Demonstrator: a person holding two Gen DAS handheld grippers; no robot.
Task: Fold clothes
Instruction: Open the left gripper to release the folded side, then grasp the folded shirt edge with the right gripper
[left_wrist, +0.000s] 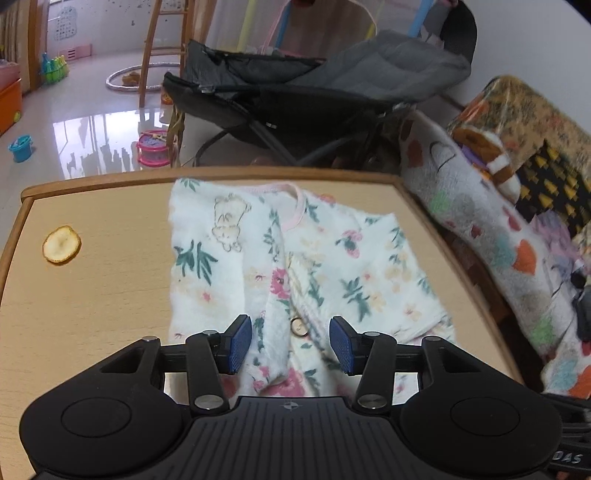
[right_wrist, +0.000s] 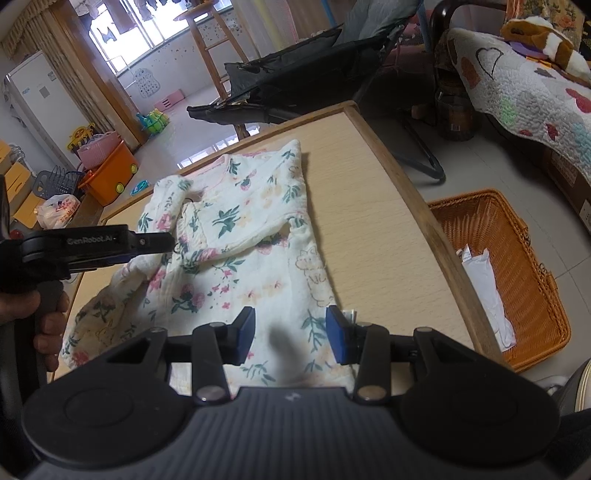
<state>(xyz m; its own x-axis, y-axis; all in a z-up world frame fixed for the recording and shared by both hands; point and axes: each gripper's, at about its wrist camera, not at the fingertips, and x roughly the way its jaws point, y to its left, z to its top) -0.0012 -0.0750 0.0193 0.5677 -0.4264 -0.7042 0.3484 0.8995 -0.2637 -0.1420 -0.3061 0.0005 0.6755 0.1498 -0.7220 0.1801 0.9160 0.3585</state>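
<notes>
The baby garment (left_wrist: 295, 266) lay spread on the wooden table (left_wrist: 110, 295), white with a flower print and a pink neckline (left_wrist: 295, 199) turned toward the far edge. It covered the middle of the table and ran down to the near edge, with one sleeve folded across the body. A metal snap (left_wrist: 298, 327) showed on the front placket.

Your left gripper (left_wrist: 291, 341) hung over the near part of the garment, its blue pads (left_wrist: 238, 343) spread apart with the placket fold between them; the pads did not press the cloth. In the right wrist view it reached in from the left table edge, your hand (right_wrist: 44, 317) on its handle.

Your right gripper (right_wrist: 290, 334) sat at the near edge, fingers partly spread over the hem, nothing pinched.

A yellow slice (left_wrist: 61, 244) lay near the far left corner. An orange basket (right_wrist: 517, 266) stood on the floor beside the right edge.
</notes>
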